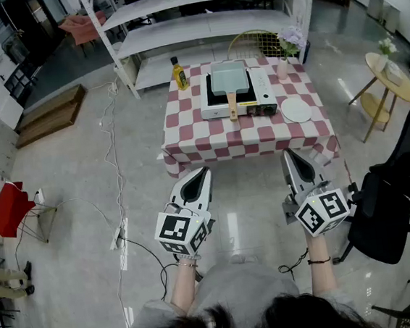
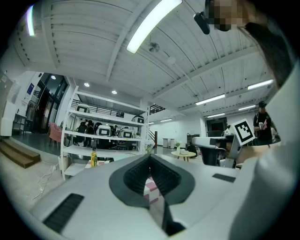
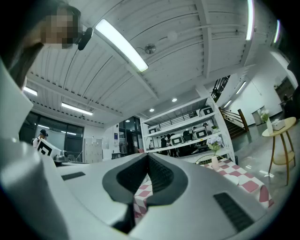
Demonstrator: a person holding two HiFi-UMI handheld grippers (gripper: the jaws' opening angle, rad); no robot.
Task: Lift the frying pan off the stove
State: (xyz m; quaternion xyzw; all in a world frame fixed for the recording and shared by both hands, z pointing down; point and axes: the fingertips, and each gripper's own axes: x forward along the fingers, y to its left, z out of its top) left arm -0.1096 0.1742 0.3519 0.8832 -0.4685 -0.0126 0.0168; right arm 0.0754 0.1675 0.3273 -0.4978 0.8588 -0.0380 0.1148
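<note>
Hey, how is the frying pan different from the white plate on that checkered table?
The frying pan is rectangular and grey-green; the plate is round and white. The frying pan has a wooden handle pointing toward the person; the plate has none. The frying pan sits on the stove, while the plate lies flat on the tablecloth to the stove's right. Both look empty.

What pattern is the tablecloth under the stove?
Red-and-white checks; the tablecloth shows best in the head view.
</note>
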